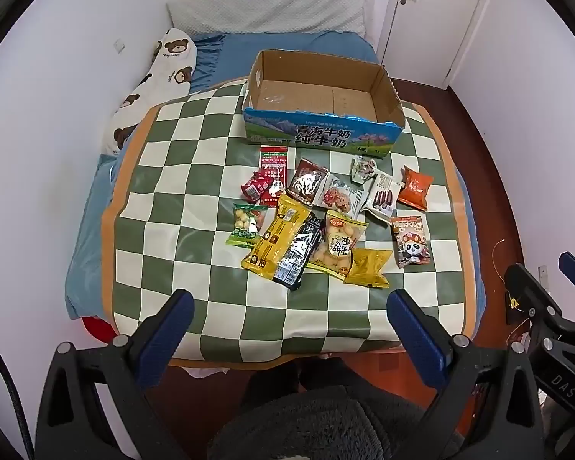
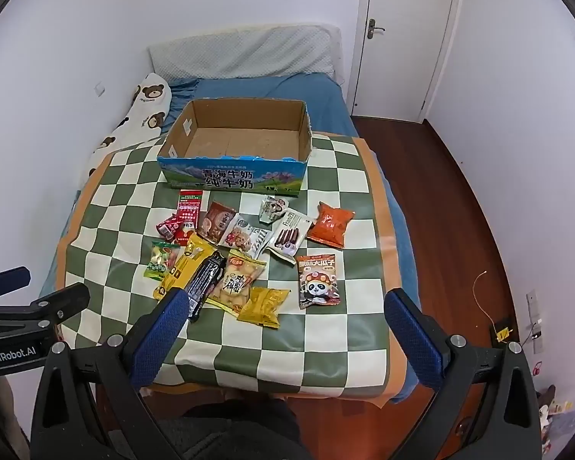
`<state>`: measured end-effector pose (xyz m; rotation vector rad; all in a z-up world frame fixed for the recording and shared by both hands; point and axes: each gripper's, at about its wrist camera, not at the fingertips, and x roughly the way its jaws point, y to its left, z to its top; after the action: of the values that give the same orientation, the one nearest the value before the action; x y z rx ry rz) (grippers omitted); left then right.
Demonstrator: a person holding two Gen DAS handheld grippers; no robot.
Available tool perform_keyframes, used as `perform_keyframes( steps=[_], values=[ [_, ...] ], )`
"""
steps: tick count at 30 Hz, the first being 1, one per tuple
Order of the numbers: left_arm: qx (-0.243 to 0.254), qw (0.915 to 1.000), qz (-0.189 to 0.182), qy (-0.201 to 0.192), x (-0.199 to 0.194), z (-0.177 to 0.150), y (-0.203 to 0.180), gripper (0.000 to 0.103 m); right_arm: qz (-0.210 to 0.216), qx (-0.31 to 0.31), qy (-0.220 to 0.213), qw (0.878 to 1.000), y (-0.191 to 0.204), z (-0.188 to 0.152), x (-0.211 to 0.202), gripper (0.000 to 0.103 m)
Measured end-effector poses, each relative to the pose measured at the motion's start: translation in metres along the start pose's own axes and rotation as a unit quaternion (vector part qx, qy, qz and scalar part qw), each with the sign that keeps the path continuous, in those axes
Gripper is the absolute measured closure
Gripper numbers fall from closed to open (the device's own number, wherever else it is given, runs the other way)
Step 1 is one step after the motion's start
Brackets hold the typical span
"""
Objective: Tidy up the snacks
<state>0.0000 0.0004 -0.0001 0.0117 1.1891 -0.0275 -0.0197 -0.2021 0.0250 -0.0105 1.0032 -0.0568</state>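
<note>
Several snack packets lie in a loose pile on a green-and-white checkered cloth (image 1: 195, 176) (image 2: 345, 299) on a bed. Among them are a panda packet (image 1: 411, 240) (image 2: 318, 280), an orange packet (image 1: 416, 188) (image 2: 330, 224), a long yellow packet (image 1: 276, 241) (image 2: 182, 268) and a black packet (image 1: 299, 255) (image 2: 205, 281). An empty open cardboard box (image 1: 324, 136) (image 2: 234, 176) with a blue printed front stands behind the pile. My left gripper (image 1: 289, 303) and right gripper (image 2: 283, 304) are both open and empty, held above the cloth's near edge.
A bear-print pillow (image 1: 161, 76) (image 2: 142, 107) lies along the left wall, and a white pillow (image 1: 272, 11) (image 2: 245, 51) lies at the head of the bed. A white door (image 1: 437, 11) (image 2: 402, 30) and wooden floor (image 2: 460, 191) are to the right.
</note>
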Motion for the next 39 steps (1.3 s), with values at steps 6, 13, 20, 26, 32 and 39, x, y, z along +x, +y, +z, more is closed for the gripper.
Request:
perform_keyframes(
  steps=[6,13,20,26,32,39],
  values=[
    [-0.001,1.0,-0.003,0.003,0.0,0.0,0.0,0.0,-0.002,-0.001,-0.003,1.0,0.002,-0.001,-0.004,0.0],
    [0.002,1.0,-0.002,0.0,-0.001,0.0,0.001,0.0,-0.002,-0.001,-0.005,1.0,0.003,-0.003,-0.006,0.0],
    [0.005,1.0,0.002,-0.004,-0.006,-0.001,-0.003,0.0,0.001,0.001,-0.006,1.0,0.003,0.0,-0.009,0.0],
    [0.005,1.0,0.0,-0.003,-0.011,0.004,-0.004,0.0,0.002,0.004,-0.005,1.0,0.002,0.0,-0.009,0.0],
    [0.003,1.0,0.0,-0.006,-0.011,0.004,-0.003,0.0,0.004,0.004,-0.008,1.0,0.003,0.0,-0.009,0.0],
    [0.01,0.9999,0.003,-0.005,-0.008,0.004,-0.005,0.0,0.003,0.007,-0.01,1.0,0.002,0.002,-0.009,0.0]
  ],
)
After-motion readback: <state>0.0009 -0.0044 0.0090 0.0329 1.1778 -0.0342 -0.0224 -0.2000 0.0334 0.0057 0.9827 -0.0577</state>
